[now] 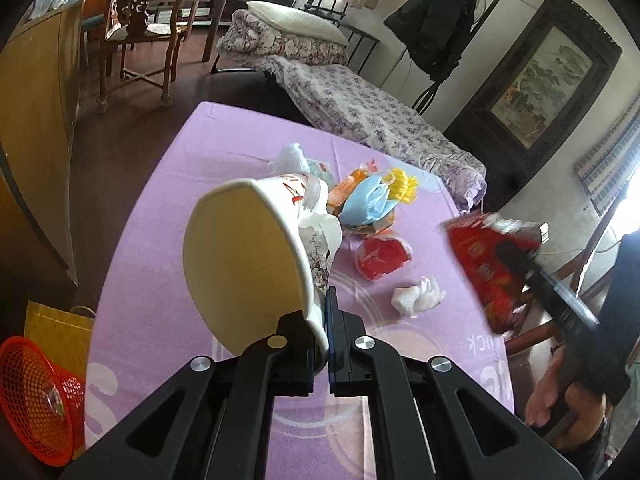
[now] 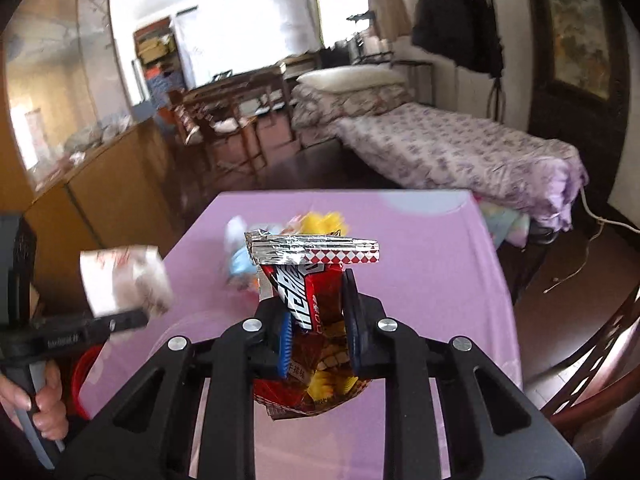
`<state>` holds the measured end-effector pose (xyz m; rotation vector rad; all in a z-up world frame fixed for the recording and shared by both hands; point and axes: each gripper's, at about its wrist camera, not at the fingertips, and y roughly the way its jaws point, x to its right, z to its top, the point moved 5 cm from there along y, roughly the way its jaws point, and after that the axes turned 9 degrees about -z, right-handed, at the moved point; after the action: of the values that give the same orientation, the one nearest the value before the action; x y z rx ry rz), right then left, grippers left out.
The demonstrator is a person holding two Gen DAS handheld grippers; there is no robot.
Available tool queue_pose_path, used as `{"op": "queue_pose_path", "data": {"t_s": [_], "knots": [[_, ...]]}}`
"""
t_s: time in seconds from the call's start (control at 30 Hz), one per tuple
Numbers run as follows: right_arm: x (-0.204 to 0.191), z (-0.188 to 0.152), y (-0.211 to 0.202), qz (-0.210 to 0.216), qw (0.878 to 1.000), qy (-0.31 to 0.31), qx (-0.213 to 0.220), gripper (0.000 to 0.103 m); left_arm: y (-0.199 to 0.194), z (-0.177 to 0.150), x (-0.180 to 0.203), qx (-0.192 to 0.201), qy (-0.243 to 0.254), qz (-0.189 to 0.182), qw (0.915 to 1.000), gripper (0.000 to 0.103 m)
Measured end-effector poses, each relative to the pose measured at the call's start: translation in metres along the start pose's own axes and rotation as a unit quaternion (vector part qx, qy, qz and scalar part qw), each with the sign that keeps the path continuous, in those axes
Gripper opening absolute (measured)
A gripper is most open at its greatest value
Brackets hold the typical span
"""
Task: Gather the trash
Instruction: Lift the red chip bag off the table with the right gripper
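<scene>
Pickup is done: left gripper (image 1: 320, 320) pinches a paper cup (image 1: 256, 264), right gripper (image 2: 316, 320) clamps a red snack wrapper (image 2: 308, 304); next, probably drop it into the cup.

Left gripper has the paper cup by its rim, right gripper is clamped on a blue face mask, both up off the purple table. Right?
Not quite. The right gripper is clamped on a red snack wrapper, as the right wrist view shows; the blue face mask lies on the purple table. The left gripper does hold the paper cup by its rim.

Red snack bag (image 1: 494, 270) motion-blurred; basket (image 1: 38, 396) cut off at edge.
</scene>
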<state>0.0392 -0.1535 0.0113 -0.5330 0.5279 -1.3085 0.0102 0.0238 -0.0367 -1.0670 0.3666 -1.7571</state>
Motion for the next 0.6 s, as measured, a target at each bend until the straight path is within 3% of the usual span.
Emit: {"op": "queue_pose_path", "data": {"t_s": [0.27,0.6], "knots": [[-0.051,-0.018,-0.011,0.037,0.998,-0.04,-0.04,0.023,-0.028,-0.009,-0.008,-0.002,0.0,0.014,0.9999,0.005],[-0.11,-0.023,-0.031,0.085,0.992,-0.074,-0.058,0.023,-0.092,-0.014,-0.037,0.039,-0.02,0.033,0.9985,0.005]]}}
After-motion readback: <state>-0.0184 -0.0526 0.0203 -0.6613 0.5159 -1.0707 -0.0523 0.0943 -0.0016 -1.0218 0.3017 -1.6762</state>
